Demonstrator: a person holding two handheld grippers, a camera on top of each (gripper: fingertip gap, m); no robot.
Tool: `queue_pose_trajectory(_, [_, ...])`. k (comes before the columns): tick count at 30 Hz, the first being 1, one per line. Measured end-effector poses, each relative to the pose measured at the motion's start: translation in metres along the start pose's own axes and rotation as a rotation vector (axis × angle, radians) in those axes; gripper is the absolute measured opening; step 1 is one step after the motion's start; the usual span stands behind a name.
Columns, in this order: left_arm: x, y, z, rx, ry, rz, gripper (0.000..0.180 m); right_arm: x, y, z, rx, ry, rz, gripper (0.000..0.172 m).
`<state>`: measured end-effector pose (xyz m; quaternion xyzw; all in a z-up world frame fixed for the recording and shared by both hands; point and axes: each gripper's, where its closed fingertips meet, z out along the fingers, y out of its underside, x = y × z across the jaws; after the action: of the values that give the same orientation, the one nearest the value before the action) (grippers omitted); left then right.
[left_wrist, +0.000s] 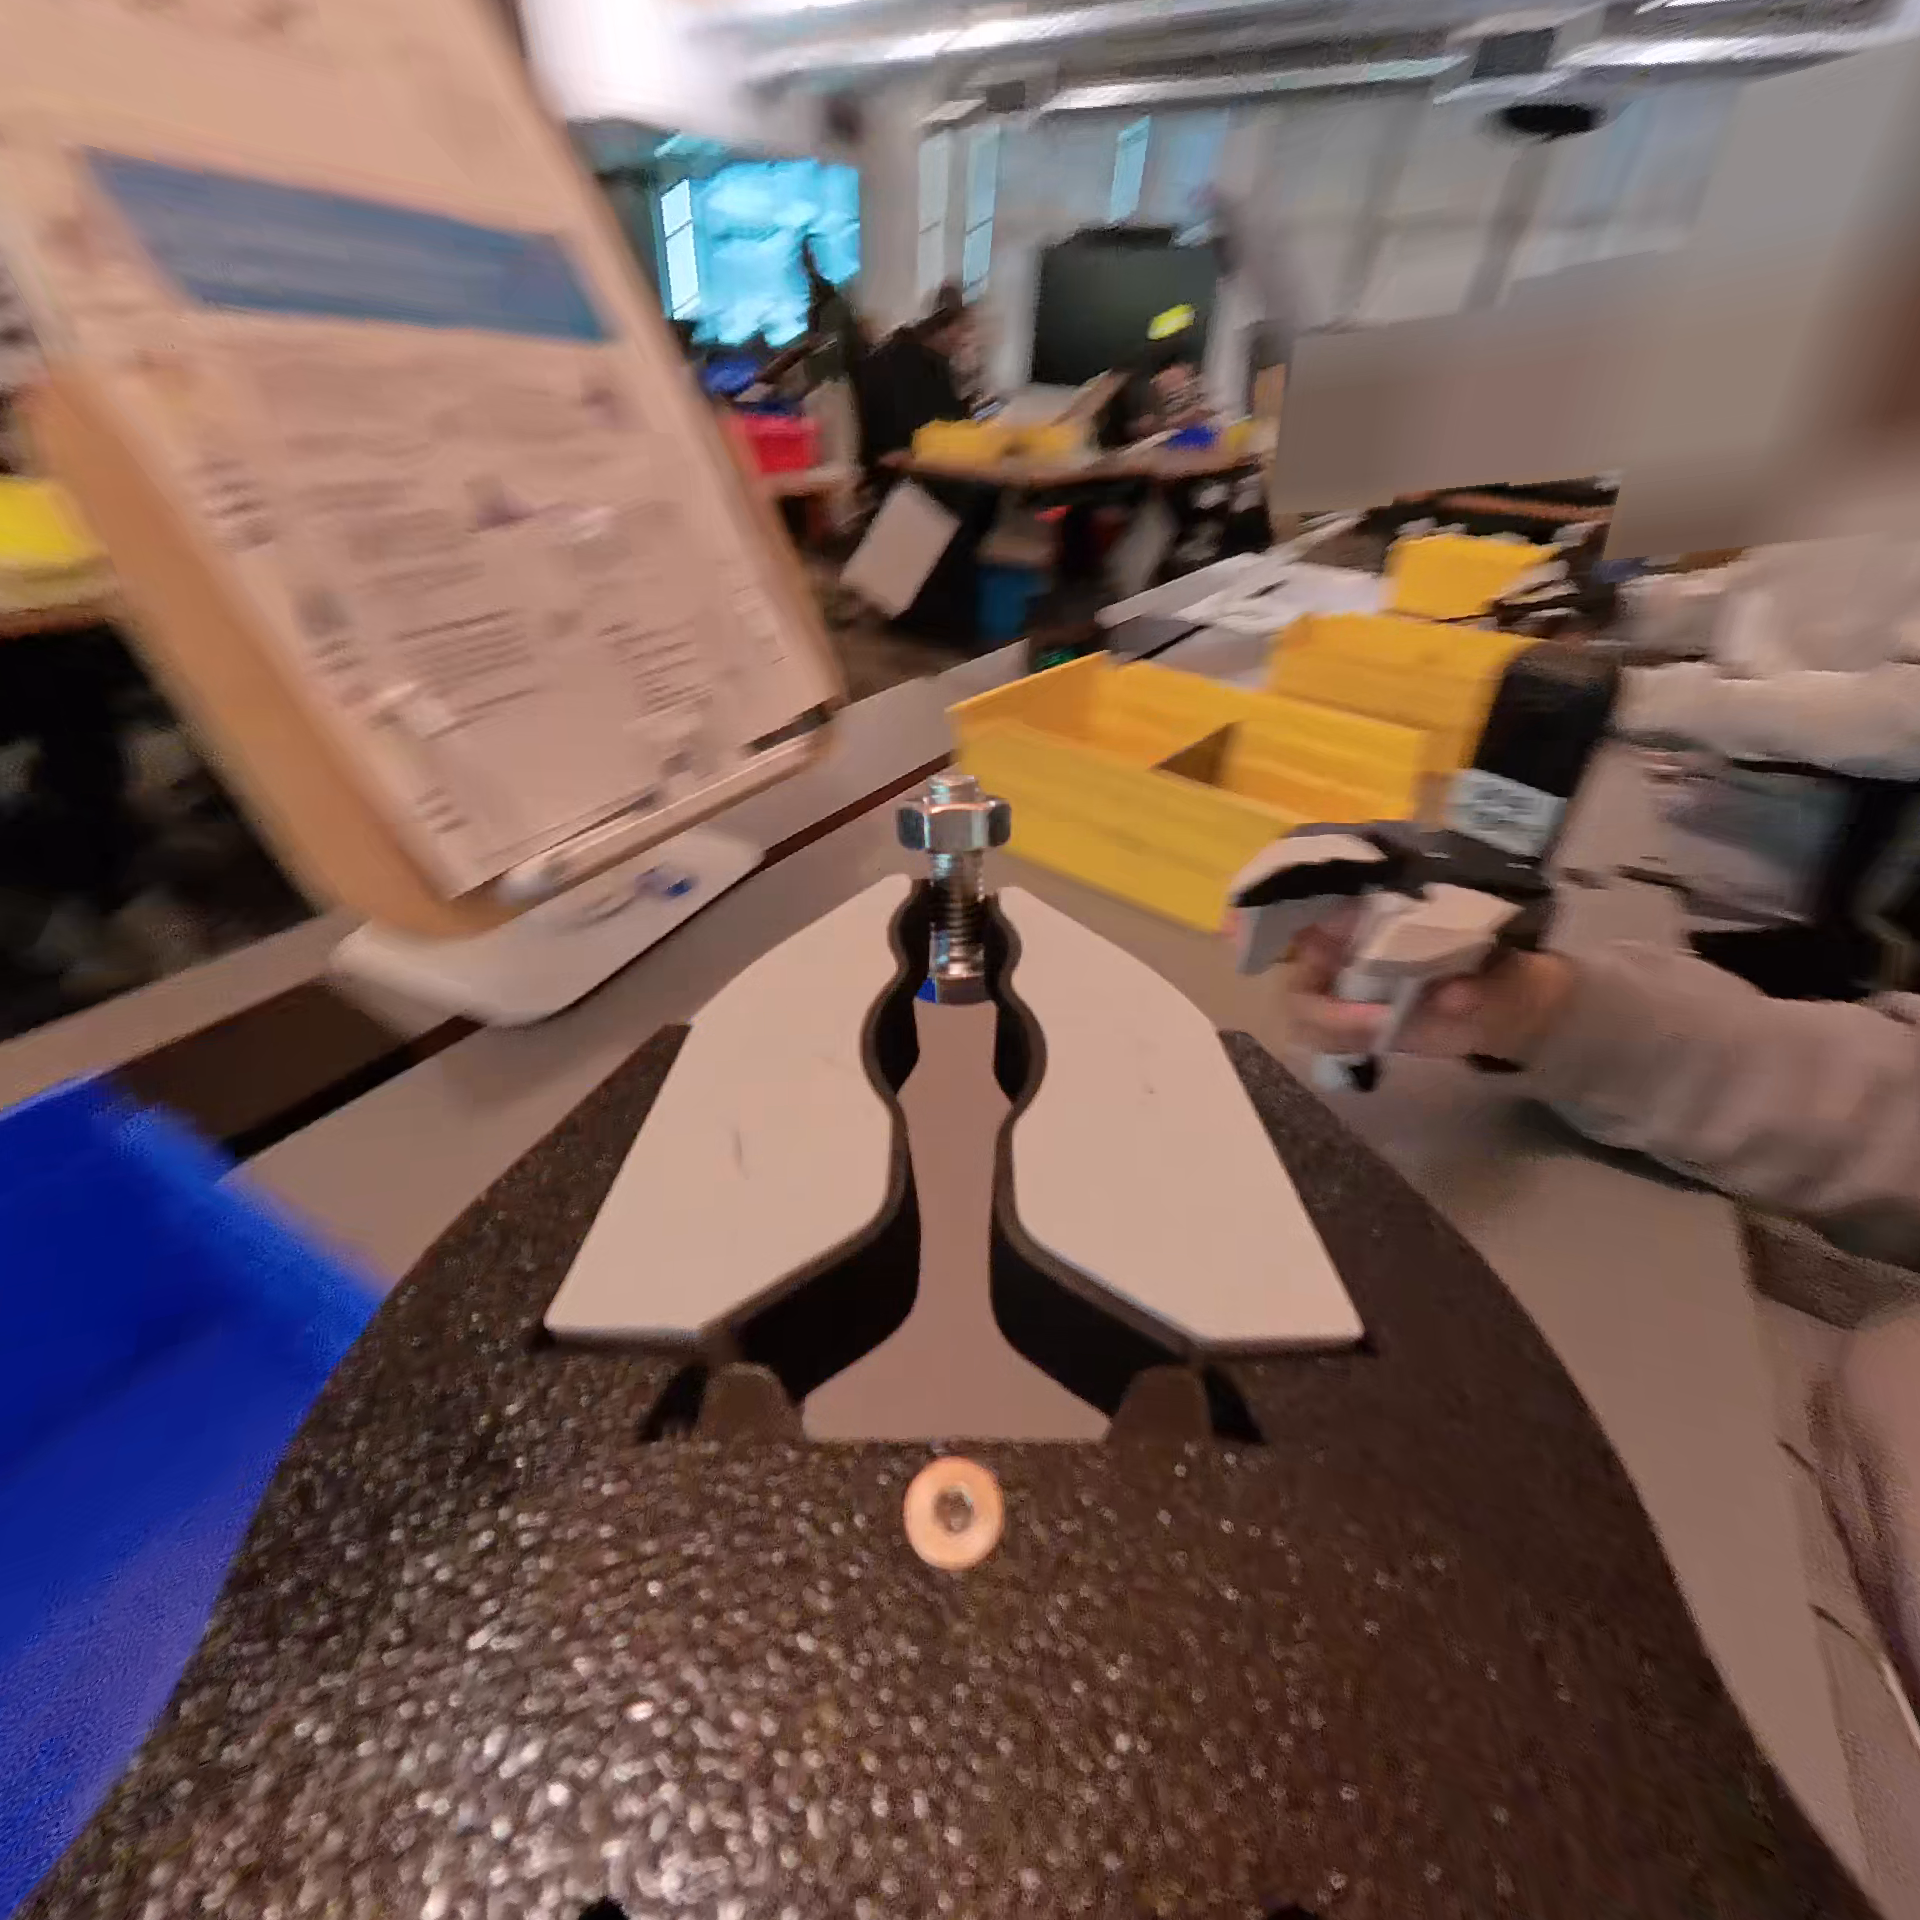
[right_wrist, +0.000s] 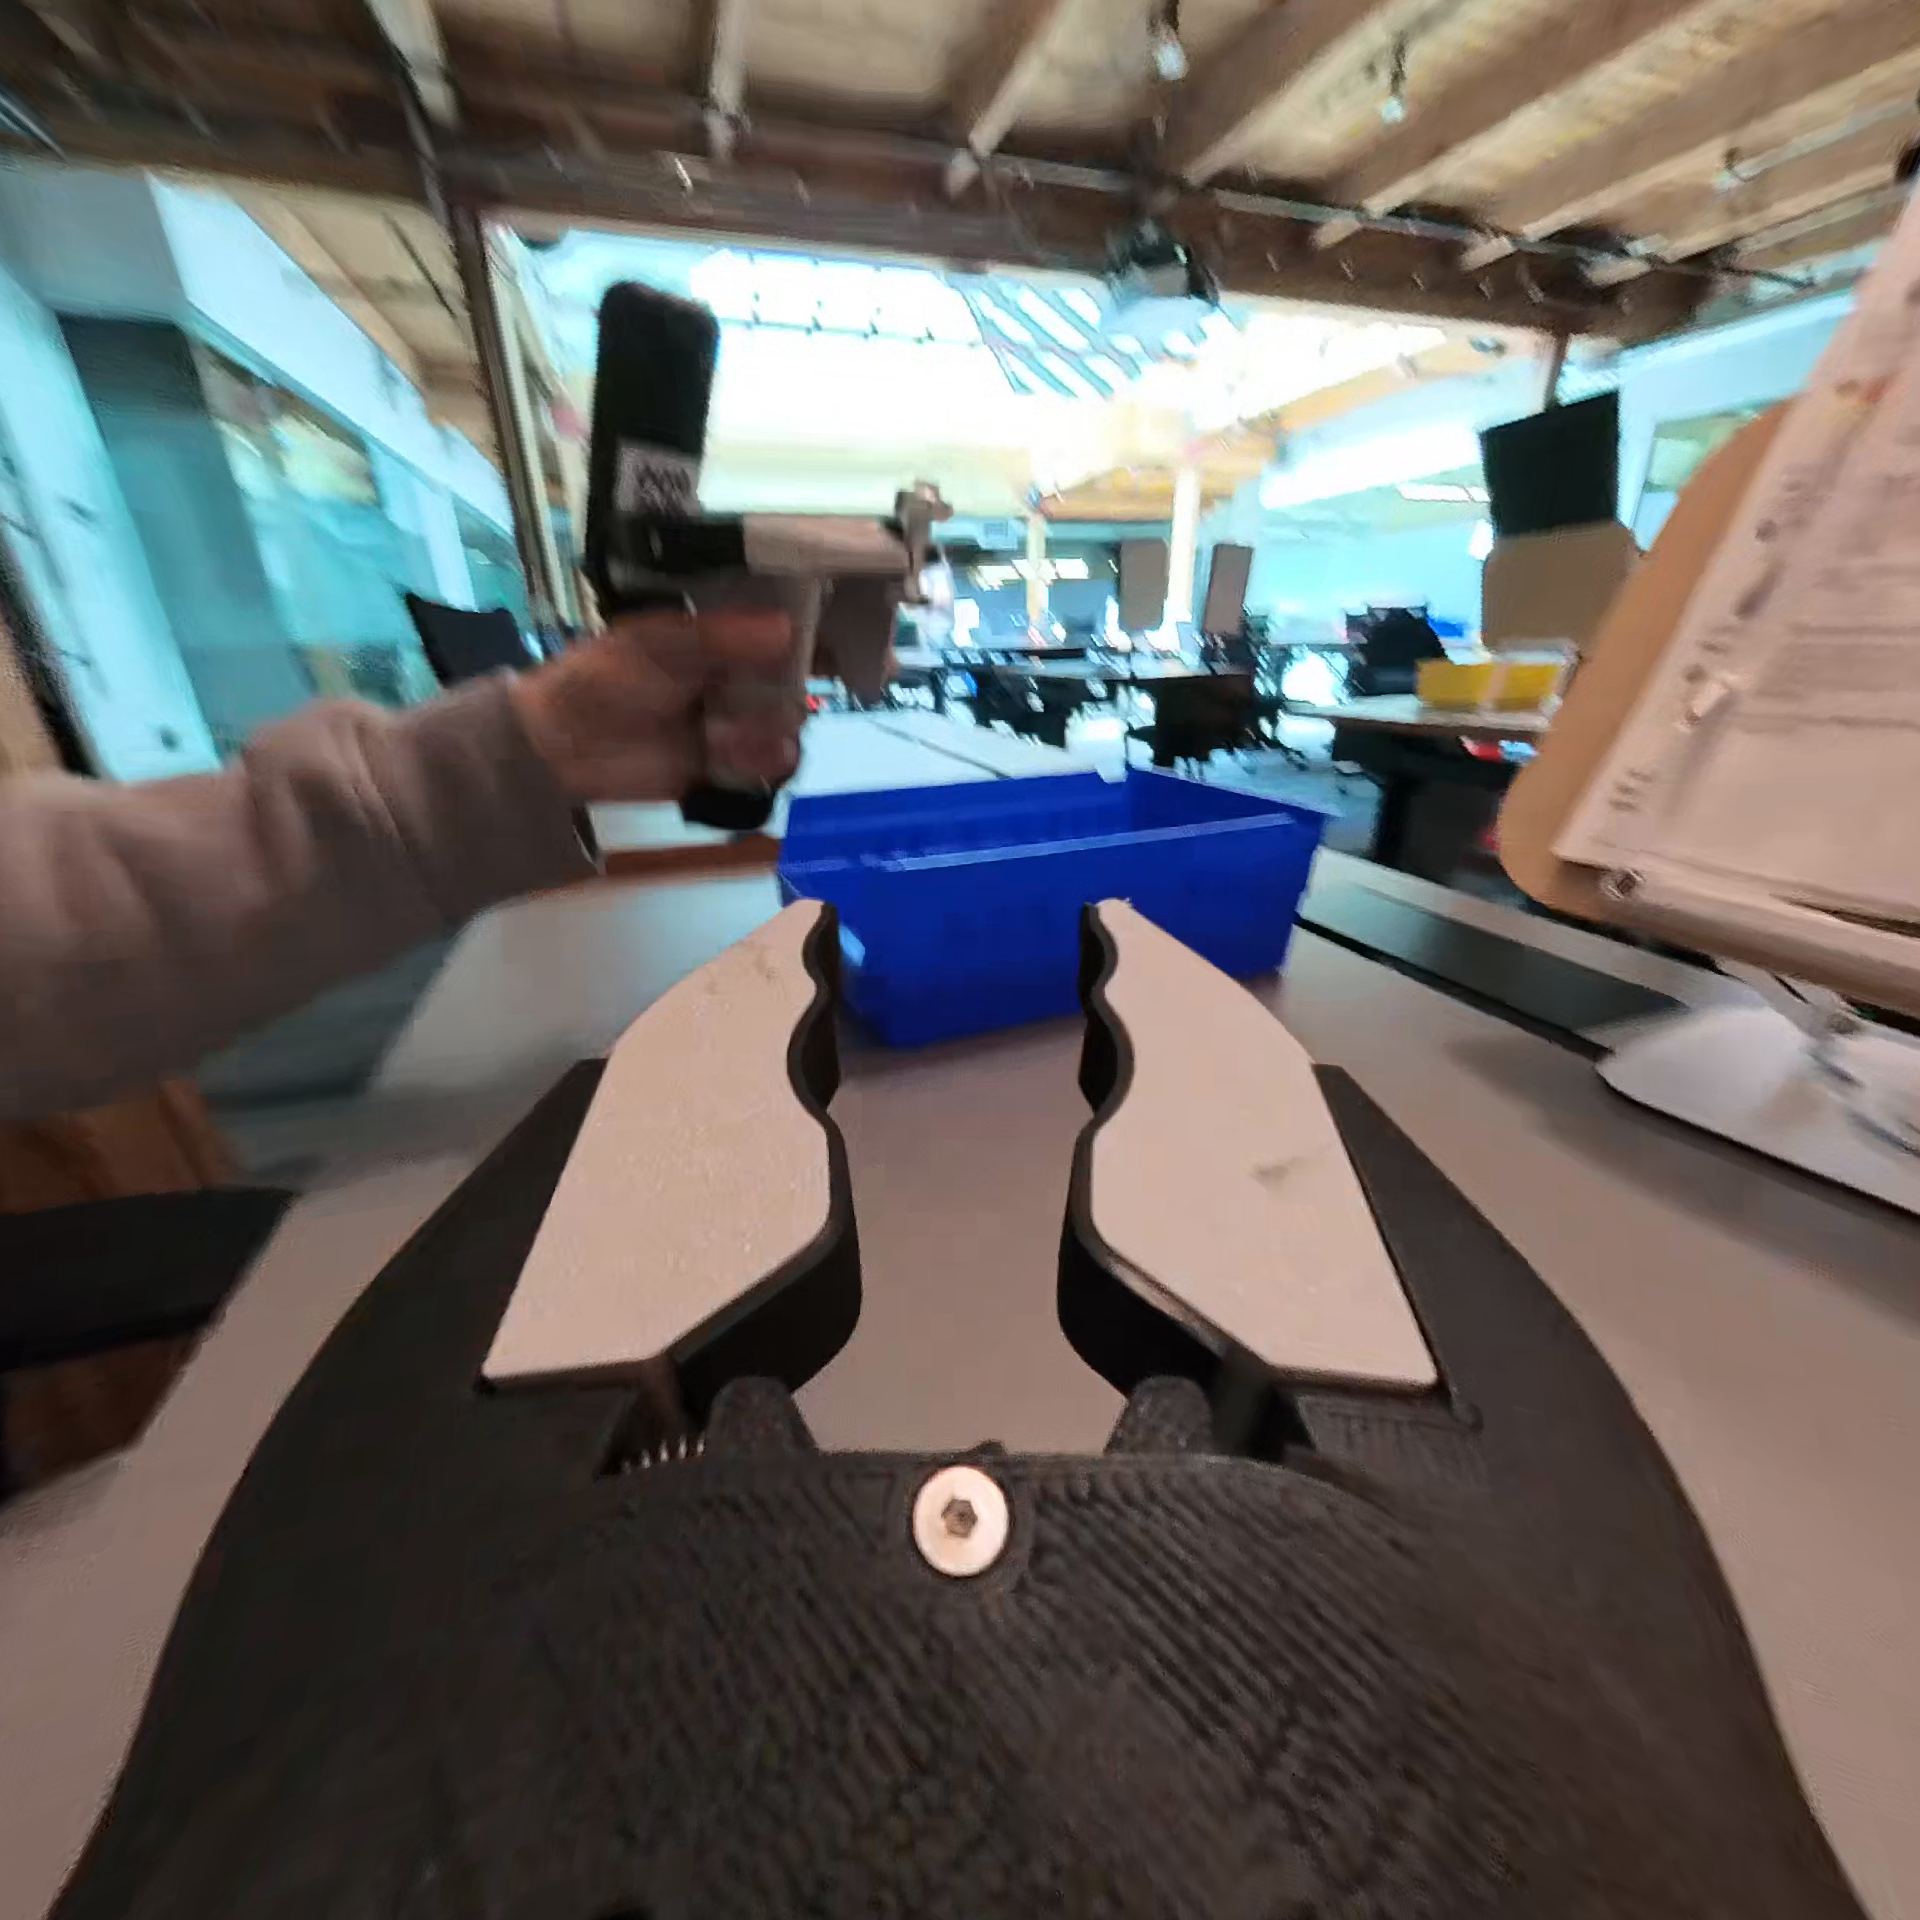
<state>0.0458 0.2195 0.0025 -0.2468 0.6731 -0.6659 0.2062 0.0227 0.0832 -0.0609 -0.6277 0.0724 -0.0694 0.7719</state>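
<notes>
The left tongs (left_wrist: 954, 935) pinch a silver bolt (left_wrist: 953, 883) with a nut on top, keeping it upright above the desk (left_wrist: 1507, 1299), left of the yellow bin (left_wrist: 1122, 800). The right tongs (right_wrist: 956, 935) are wide open and empty, facing the blue bin (right_wrist: 1049, 914).

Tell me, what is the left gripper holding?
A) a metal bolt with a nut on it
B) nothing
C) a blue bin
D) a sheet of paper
A: in the left wrist view, the left gripper is closed on the shank of a metal bolt that stands upright with a nut near its top.
</notes>
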Motion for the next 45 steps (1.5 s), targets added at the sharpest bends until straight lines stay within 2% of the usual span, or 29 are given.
queue_pose_trajectory(1, [0.021, 0.004, 0.011, 0.029, 0.080, 0.009, 0.009, -0.004, -0.006, 0.000, 0.037, -0.022, 0.014, 0.043])
queue_pose_trajectory(5, [0.079, 0.040, 0.056, 0.112, 0.332, -0.004, 0.008, -0.016, -0.013, -0.002, 0.088, -0.103, 0.043, 0.043])
queue_pose_trajectory(7, [0.092, 0.060, 0.073, 0.131, 0.387, -0.023, 0.008, -0.022, -0.016, -0.002, 0.106, -0.127, 0.040, 0.040])
queue_pose_trajectory(10, [0.105, 0.073, 0.083, 0.209, 0.436, -0.044, 0.008, -0.019, -0.011, -0.001, 0.076, -0.112, 0.019, 0.036])
queue_pose_trajectory(13, [0.114, 0.085, 0.087, 0.187, 0.469, -0.048, 0.008, -0.019, -0.006, 0.000, 0.052, -0.104, 0.007, 0.029])
queue_pose_trajectory(18, [0.120, 0.089, 0.085, 0.145, 0.445, 0.043, 0.008, -0.029, 0.002, 0.007, 0.003, -0.134, -0.025, 0.018])
queue_pose_trajectory(27, [0.121, 0.089, 0.086, 0.162, 0.414, 0.032, 0.009, -0.031, 0.001, 0.008, -0.013, -0.121, -0.101, 0.017])
queue_pose_trajectory(36, [0.116, 0.103, 0.088, 0.054, 0.368, 0.052, 0.009, -0.026, 0.011, 0.009, -0.061, -0.099, -0.124, 0.017])
queue_pose_trajectory(38, [0.112, 0.103, 0.089, 0.050, 0.316, 0.103, 0.008, -0.024, 0.012, 0.009, -0.054, -0.089, -0.102, 0.017])
queue_pose_trajectory(42, [0.109, 0.101, 0.092, 0.068, 0.276, 0.079, 0.008, -0.024, 0.012, 0.011, -0.047, -0.064, -0.099, 0.031])
queue_pose_trajectory(45, [0.109, 0.103, 0.093, 0.056, 0.285, 0.062, 0.008, -0.025, 0.014, 0.014, -0.058, -0.047, -0.126, 0.033])
